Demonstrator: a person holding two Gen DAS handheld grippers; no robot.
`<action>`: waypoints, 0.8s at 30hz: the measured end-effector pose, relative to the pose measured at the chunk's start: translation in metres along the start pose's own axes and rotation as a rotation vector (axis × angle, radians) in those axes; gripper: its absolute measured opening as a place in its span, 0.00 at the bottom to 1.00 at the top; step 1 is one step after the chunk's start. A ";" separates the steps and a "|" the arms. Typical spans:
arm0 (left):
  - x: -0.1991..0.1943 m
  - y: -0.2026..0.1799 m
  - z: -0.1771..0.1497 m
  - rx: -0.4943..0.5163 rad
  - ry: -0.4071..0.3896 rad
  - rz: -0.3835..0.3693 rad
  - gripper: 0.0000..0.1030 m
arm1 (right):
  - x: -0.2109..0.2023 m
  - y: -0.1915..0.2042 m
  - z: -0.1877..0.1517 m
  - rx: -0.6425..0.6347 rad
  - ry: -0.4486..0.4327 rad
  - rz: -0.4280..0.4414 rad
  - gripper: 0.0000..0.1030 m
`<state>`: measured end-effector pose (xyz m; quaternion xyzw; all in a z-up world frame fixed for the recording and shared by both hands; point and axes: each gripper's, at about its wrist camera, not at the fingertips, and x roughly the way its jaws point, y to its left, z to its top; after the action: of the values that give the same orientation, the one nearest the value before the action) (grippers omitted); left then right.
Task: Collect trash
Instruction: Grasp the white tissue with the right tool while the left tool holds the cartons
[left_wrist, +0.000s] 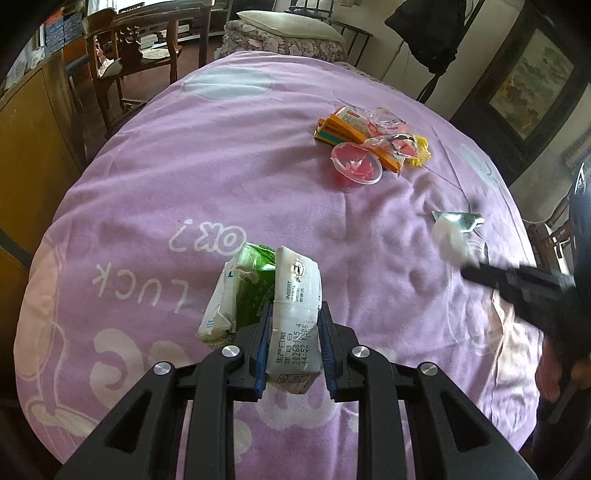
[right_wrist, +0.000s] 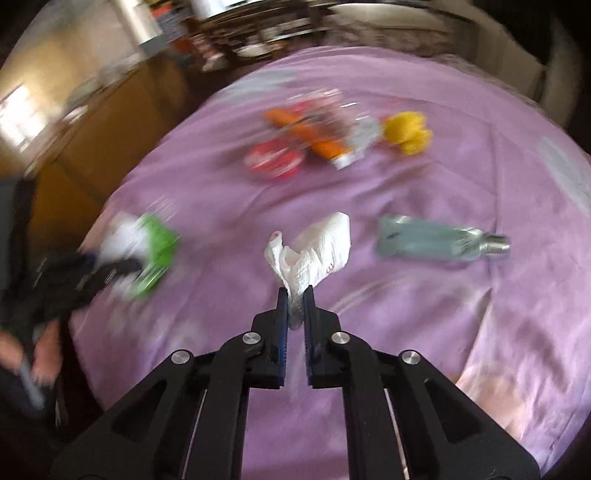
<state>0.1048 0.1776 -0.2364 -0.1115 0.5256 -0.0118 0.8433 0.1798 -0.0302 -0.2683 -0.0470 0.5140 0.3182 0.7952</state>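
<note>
The left gripper (left_wrist: 293, 317) holds a crushed white and green drink carton (left_wrist: 266, 295) between its blue-padded jaws, which are closed on the white side with the printed date; the carton is above the purple bed cover with white cartoon print (left_wrist: 221, 166). The right gripper (right_wrist: 295, 295) has its jaws closed on the lower end of a crumpled white paper tissue (right_wrist: 314, 251), which stands up from the jaws over the same cover. In the right wrist view, a flattened grey-blue foil pouch with a silver spout (right_wrist: 439, 240) lies flat on the cover at about 2 o'clock from the tissue, near it but apart. Further away, at about 12 o'clock, is a small heap of trash: a round clear plastic cup with red residue (left_wrist: 356, 166), orange and yellow flat cardboard boxes (left_wrist: 338, 127), crumpled clear plastic wrappers (left_wrist: 388, 122) and a yellow crumpled piece (left_wrist: 421, 147); these touch or overlap each other. In the left wrist view, the right gripper comes in from 3 o'clock, blurred, with the tissue at its tip. A dark wooden chair (left_wrist: 122, 55) stands beyond the bed at 11 o'clock.
</note>
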 end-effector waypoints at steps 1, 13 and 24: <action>-0.001 -0.001 -0.001 0.000 0.000 0.000 0.23 | -0.001 0.003 -0.005 -0.018 0.013 0.016 0.13; -0.009 -0.002 -0.006 0.009 -0.004 0.001 0.23 | 0.012 -0.006 0.002 0.079 0.024 -0.004 0.61; -0.023 0.000 -0.016 -0.012 -0.010 -0.002 0.23 | 0.039 0.029 -0.007 -0.018 0.103 -0.183 0.19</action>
<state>0.0805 0.1785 -0.2224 -0.1172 0.5213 -0.0086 0.8452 0.1689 0.0076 -0.2969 -0.1172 0.5448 0.2462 0.7930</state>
